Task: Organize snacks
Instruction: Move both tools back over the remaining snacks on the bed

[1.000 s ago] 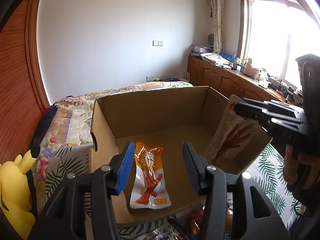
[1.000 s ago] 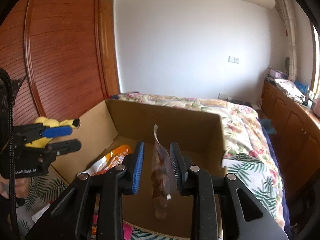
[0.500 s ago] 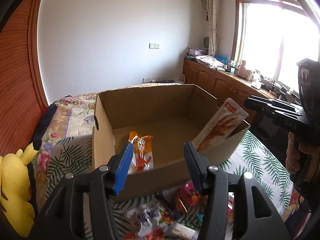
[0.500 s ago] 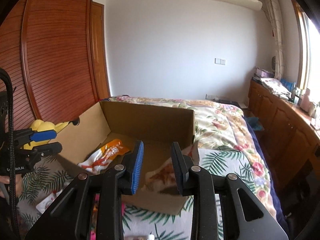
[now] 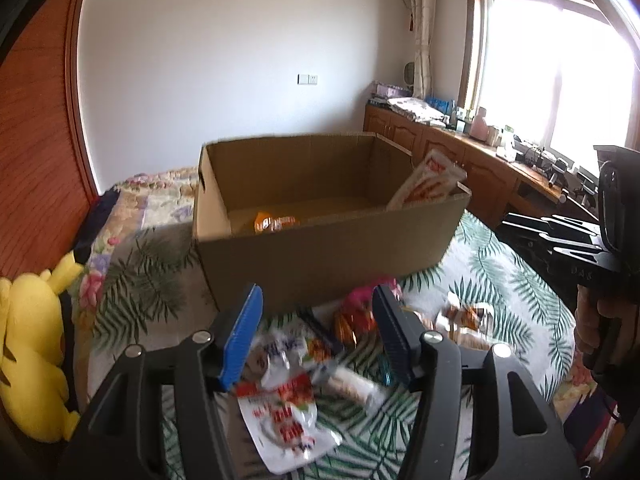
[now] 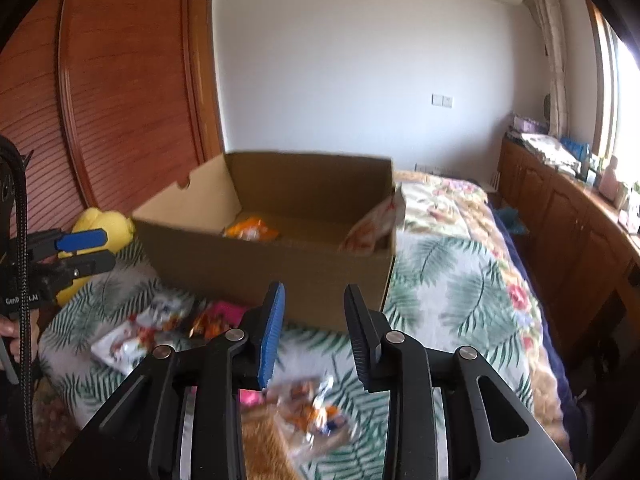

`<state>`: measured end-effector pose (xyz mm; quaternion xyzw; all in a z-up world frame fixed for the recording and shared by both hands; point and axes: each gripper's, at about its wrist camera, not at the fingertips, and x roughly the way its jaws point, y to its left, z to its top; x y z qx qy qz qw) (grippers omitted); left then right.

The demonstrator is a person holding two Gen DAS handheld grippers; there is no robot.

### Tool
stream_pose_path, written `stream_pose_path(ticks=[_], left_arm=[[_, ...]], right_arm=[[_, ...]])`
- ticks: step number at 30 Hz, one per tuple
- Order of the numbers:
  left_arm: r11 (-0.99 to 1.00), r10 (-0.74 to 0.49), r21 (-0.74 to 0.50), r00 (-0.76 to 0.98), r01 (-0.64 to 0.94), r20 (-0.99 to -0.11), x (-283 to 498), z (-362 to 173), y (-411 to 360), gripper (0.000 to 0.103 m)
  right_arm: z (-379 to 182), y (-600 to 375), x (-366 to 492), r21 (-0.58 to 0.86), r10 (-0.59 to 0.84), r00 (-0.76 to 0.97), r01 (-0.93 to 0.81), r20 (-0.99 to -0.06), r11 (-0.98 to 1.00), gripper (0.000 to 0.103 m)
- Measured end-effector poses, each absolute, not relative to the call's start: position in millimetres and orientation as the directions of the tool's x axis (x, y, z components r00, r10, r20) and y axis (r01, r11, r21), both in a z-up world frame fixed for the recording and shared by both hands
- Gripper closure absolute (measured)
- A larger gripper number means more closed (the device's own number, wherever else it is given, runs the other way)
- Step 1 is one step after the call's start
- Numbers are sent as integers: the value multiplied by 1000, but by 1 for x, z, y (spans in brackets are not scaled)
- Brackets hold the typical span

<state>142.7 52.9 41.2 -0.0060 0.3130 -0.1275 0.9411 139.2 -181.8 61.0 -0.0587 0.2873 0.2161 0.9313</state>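
Our left gripper hangs empty, jaws apart, over the loose snack packets on the leaf-print bedspread before the cardboard box — light, crinkly, slippery film, best pinched at a sealed edge. Our right gripper is likewise spread; a second ago it clamped the pouch now leaning in the box — both have pulled back.

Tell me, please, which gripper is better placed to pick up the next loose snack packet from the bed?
Probably the left gripper: it is open, with the red-and-white snack packet lying just below its fingers. The right gripper is also open, over a blurred orange-and-clear packet, so either could serve.
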Motion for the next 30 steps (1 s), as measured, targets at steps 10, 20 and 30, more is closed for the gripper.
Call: stream_pose_path(ticks=[10, 20, 30], left_arm=[[978, -197, -84, 709, 192, -677, 127, -15, 57, 45], [985, -162, -77, 660, 156, -734, 129, -43, 64, 44], [986, -157, -89, 625, 139, -765, 135, -50, 63, 43]], right_arm=[[0, -175, 106, 32, 373, 659, -469, -653, 883, 68], [-29, -170, 96, 40, 361, 609, -475, -706, 879, 55], [-33, -179, 91, 61, 364, 610, -458, -704, 887, 49]])
